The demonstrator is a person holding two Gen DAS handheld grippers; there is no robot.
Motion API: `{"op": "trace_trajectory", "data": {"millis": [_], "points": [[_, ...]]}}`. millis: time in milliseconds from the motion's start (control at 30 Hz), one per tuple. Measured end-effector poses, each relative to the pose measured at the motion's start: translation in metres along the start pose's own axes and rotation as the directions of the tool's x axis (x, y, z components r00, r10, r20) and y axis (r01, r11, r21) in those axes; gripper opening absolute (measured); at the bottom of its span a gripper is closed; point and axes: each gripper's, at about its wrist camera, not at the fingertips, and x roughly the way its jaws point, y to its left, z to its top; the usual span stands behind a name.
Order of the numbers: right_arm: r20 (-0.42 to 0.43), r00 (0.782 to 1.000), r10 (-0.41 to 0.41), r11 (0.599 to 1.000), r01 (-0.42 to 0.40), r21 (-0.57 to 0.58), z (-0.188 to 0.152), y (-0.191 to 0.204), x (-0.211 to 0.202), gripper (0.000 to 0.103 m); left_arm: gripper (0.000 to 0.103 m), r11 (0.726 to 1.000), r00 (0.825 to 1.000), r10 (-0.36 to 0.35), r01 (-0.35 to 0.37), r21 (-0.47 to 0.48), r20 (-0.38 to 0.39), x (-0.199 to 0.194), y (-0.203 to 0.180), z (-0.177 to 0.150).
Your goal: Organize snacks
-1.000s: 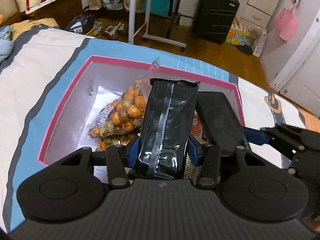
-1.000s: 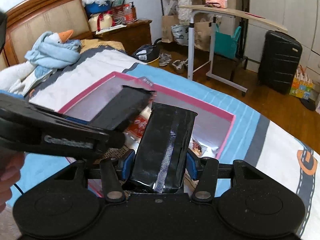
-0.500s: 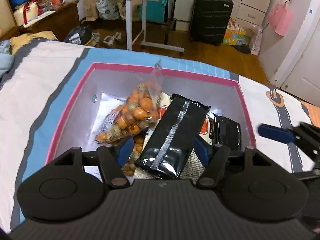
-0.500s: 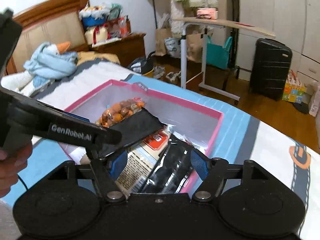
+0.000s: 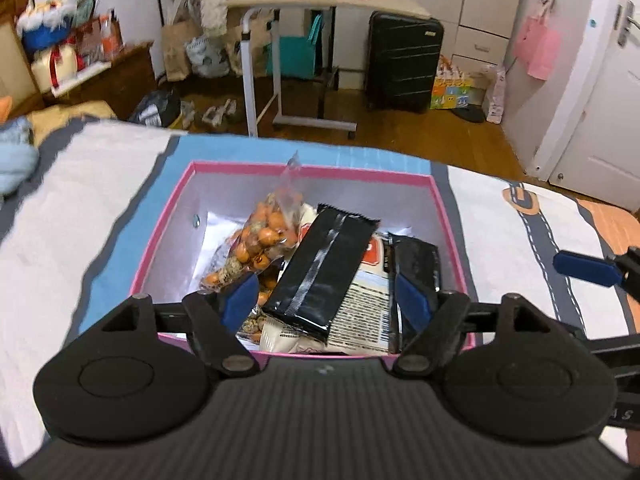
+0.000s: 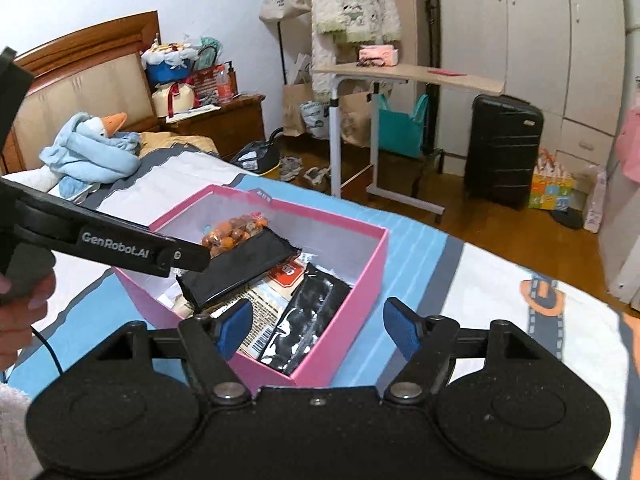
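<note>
Already both tongs hang empty, jaws opening: the left tongs (image 5: 324, 300) just above the pink box (image 5: 168, 216) on the bed, the right tongs (image 6: 316, 332) beside its near corner. Further in, the black packet (image 5: 320, 276) lies atop the other snacks, long axis pointing away, nearer the left tongs; beyond, the orange-nut bag (image 5: 260, 240) leans.

Even indoor light; fisheye bending at edges; slight motion blur; dark corners.
</note>
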Motion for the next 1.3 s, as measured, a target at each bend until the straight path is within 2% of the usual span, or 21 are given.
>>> {"op": "trace_trajectory", "data": {"millis": [167,367,600,700,800,900,1133,1300], "points": [[0.031,0.999,-0.044,0.999,0.044,0.006,0.0,-0.001,-0.031,0.078,0.079,0.999,0.999,0.012,-0.014,0.048,0.04,-0.026,-0.018,-0.003],[0.058,0.993,-0.098,0.995,0.098,0.011,0.0,0.0,-0.066,0.081,0.079,0.997,0.999,0.015,-0.018,0.077,0.045,-0.047,-0.033,-0.012],[0.071,0.99,-0.119,0.992,0.117,0.043,-0.008,-0.005,-0.1,0.084,0.079,0.995,0.995,-0.005,-0.005,0.104,0.097,-0.082,-0.048,-0.023],[0.064,0.99,-0.126,0.991,0.124,0.045,-0.013,-0.003,-0.111,0.084,0.088,0.995,0.992,-0.03,0.018,0.1,0.123,-0.097,-0.051,-0.031],[0.068,0.989,-0.13,0.99,0.125,0.066,-0.021,-0.003,-0.123,0.084,0.089,0.993,0.989,-0.036,0.019,0.117,0.143,-0.11,-0.057,-0.041],[0.066,0.986,-0.15,0.986,0.145,0.084,-0.027,-0.003,-0.133,0.085,0.094,0.99,0.987,-0.039,0.018,0.138,0.154,-0.118,-0.063,-0.049],[0.037,0.972,-0.231,0.969,0.226,0.098,-0.043,0.006,-0.149,0.09,0.098,0.989,0.987,-0.067,0.045,0.143,0.148,-0.12,-0.071,-0.067],[0.055,0.959,-0.278,0.955,0.27,0.123,-0.053,0.007,-0.158,0.101,0.101,0.992,0.99,-0.064,0.05,0.116,0.122,-0.116,-0.068,-0.074]]}}
